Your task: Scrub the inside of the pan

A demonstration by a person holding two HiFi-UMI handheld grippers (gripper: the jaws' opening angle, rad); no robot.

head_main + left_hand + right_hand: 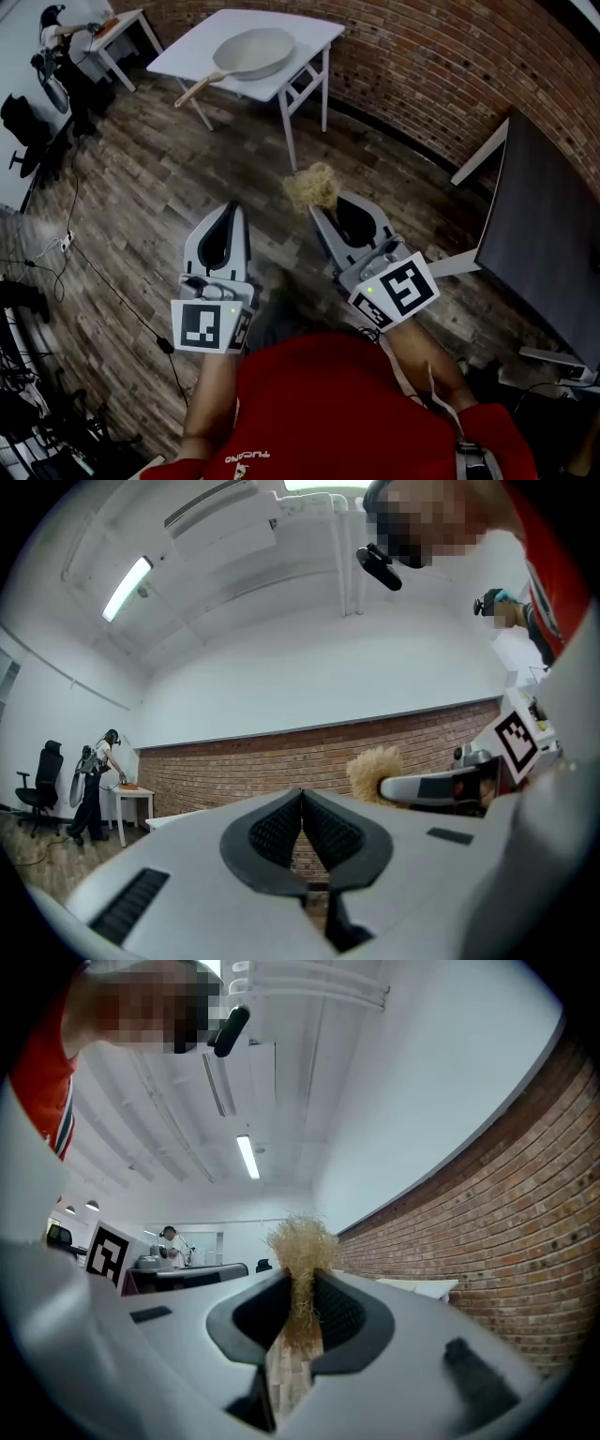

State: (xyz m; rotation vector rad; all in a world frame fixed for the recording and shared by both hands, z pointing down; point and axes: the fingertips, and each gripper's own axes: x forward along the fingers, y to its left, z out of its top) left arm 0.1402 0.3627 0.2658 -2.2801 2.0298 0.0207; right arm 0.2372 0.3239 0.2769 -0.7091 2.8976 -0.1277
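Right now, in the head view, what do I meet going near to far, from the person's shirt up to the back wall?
The red shirt → right gripper, jaws shut on the scrubber → wooden floor → white table → pan lying on it → brick wall.

My left claw (231, 211) and right claw (328, 214) hang side by side over the floor (141, 206), with the scrubber (312, 187) between the right one's jaws. The pan (253, 52) lies on the counter (314, 33) well ahead of me, before the brick wall (450, 66). A second counter (548, 234) stands to my right.
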